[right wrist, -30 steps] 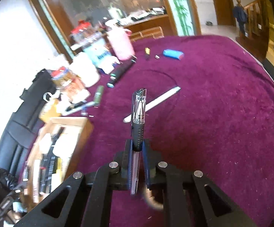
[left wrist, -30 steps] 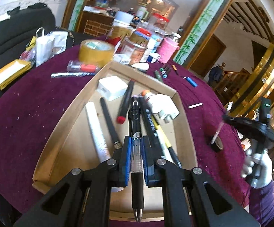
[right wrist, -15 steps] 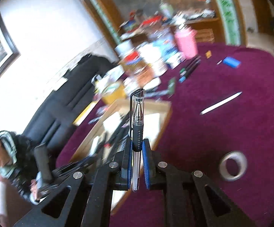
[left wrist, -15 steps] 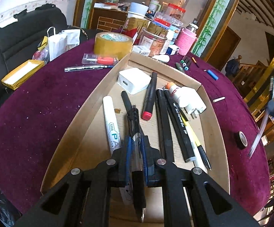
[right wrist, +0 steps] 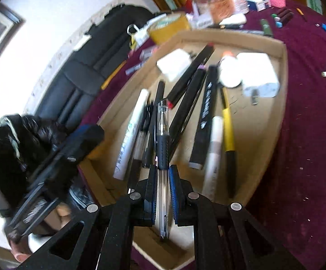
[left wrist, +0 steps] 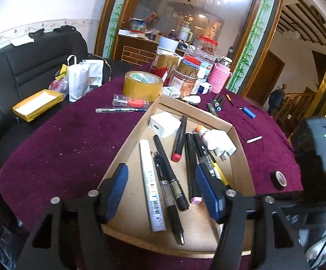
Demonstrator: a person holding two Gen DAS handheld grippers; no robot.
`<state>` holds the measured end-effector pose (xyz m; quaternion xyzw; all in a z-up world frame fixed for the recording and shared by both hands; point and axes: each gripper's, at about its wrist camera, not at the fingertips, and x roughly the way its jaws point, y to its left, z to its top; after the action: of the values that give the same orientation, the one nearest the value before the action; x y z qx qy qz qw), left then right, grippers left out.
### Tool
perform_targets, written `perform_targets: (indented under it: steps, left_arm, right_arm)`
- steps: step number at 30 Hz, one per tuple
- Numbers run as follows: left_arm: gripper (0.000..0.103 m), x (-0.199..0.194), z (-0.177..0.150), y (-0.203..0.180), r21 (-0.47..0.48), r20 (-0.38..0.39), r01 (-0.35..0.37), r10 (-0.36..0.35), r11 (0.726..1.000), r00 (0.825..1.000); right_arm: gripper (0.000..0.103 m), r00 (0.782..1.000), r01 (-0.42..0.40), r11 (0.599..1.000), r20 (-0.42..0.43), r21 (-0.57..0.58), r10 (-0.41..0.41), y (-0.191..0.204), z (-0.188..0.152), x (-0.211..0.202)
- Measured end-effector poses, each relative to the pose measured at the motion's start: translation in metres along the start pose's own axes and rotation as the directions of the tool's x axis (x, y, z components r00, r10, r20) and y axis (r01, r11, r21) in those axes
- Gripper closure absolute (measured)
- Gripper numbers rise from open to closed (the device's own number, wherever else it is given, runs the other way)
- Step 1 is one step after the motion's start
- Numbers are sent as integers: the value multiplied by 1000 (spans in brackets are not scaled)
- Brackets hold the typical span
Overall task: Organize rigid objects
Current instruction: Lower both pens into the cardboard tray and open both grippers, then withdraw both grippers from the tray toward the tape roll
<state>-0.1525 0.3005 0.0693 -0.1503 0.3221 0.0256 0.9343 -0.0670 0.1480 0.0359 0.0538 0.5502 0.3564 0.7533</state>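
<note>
Right wrist view shows your right gripper [right wrist: 163,175] clamped on a clear gel pen with black rubber grip [right wrist: 163,135] above the shallow cardboard tray [right wrist: 283,72]. Your left gripper [left wrist: 163,191] is opening, empty, over that tray. Releasing high could bounce the pen out.

We see a matt brown cardboard tray [left wrist: 241,157] on fuzzy purple cloth [left wrist: 61,146], a clear glossy plastic pen [right wrist: 163,135], and glossy tape [left wrist: 142,85], probably plastic.
</note>
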Motion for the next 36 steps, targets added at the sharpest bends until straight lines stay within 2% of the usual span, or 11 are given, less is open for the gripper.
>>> perform_targets:
  steps: [1, 3, 6, 7, 8, 9, 12, 16, 27, 36]
  left_arm:
    - [30, -1, 0, 0, 0, 3, -11, 11, 1000, 1000]
    - [27, -2, 0, 0, -1, 7, -32, 32, 999, 999]
    - [23, -6, 0, -1, 2, 15, -76, 76, 997, 997]
    - [21, -7, 0, -3, 7, 19, -105, 104, 994, 994]
    - [20, -9, 0, -3, 7, 26, -116, 116, 993, 993]
    - [18, -13, 0, -4, 6, 38, -127, 127, 992, 991]
    - [17, -17, -1, -12, 34, 61, -170, 167, 985, 984]
    - [17, -22, -3, -28, 85, 80, -198, 191, 977, 978]
    - [17, -25, -10, -68, 185, 75, -225, 214, 957, 974]
    - [17, -23, -19, -106, 279, 66, -227, 217, 933, 974]
  right_arm:
    - [90, 1000, 14, 1000, -5, -2, -14, 0, -1, 4]
    - [88, 999, 47, 999, -6, -20, -47, 3, -2, 9]
    - [67, 999, 46, 997, 15, -55, -45, 8, -4, 4]
    - [48, 998, 58, 996, 36, -66, -55, 9, -4, -1]
    - [36, 996, 78, 994, 57, -74, -74, 10, -6, -6]
    - [34, 991, 114, 990, 87, -87, -106, 10, -8, -13]
    - [33, 975, 166, 980, 166, -110, -147, 7, -12, -35]
    - [31, 960, 191, 977, 226, -93, -166, -4, -19, -56]
    - [30, 935, 189, 981, 296, 54, -196, -65, -39, -101]
    - [29, 908, 205, 967, 340, 153, -247, -118, -58, -138]
